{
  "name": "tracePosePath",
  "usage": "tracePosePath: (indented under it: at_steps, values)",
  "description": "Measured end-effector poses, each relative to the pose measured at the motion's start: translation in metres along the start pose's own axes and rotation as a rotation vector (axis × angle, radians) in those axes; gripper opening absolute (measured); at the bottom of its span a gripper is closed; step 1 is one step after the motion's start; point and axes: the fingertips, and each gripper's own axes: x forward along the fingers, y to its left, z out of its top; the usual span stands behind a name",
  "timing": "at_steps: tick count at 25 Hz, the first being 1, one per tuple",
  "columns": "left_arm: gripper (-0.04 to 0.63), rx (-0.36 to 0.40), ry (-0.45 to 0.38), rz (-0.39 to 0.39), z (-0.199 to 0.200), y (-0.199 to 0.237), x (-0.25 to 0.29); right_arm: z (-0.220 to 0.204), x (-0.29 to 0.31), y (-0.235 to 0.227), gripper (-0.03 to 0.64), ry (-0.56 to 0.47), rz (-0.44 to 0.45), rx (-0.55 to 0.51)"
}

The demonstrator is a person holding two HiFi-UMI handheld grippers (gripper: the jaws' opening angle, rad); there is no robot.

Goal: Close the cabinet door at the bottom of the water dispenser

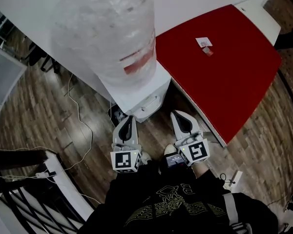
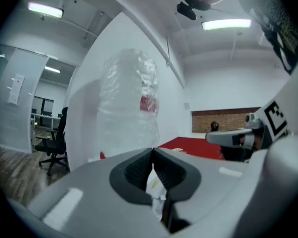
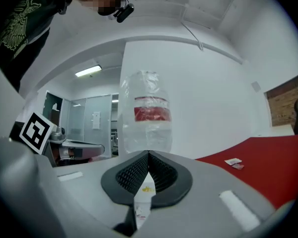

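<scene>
The white water dispenser [image 1: 141, 94] stands in front of me, topped by a large clear bottle [image 1: 107, 28] with a red label. Seen from above, the bottle and the dispenser's top hide the bottom cabinet door. My left gripper [image 1: 128, 118] and right gripper [image 1: 178, 114] are held side by side at chest height, pointing at the dispenser without touching it. In the left gripper view the left gripper [image 2: 153, 150] is shut, tips together with nothing between them, and the bottle [image 2: 129, 108] is ahead. The right gripper [image 3: 148, 153] is likewise shut and empty, facing the bottle [image 3: 146, 118].
A red-topped table [image 1: 224, 62] with a small card [image 1: 204, 43] stands right of the dispenser. Cables [image 1: 78, 111] trail over the wooden floor on the left. A black railing [image 1: 24, 189] is at the lower left. An office chair [image 2: 52, 148] stands further off.
</scene>
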Motion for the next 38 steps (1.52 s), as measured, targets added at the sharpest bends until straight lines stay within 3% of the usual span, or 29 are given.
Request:
tracePosePath:
  at_steps: [5,9,16,20,38]
  values:
    - [0.008,0.036,-0.062,0.064,0.034,0.007,-0.009,0.027,-0.006,0.003,-0.002,-0.038,-0.036,0.029]
    - [0.006,0.067,-0.077,0.053,0.039,0.008,0.001,0.038,0.001,-0.001,-0.002,-0.058,-0.050,0.007]
    - [0.006,0.024,-0.099,0.032,0.055,0.005,0.007,0.043,0.005,-0.012,-0.003,-0.052,-0.090,-0.007]
    - [0.006,0.061,-0.117,0.047,0.059,0.004,0.008,0.041,0.006,-0.015,-0.003,-0.050,-0.104,-0.007]
    - [0.006,0.042,-0.084,0.061,0.050,0.014,0.009,0.038,0.008,-0.014,-0.003,-0.055,-0.095,0.013]
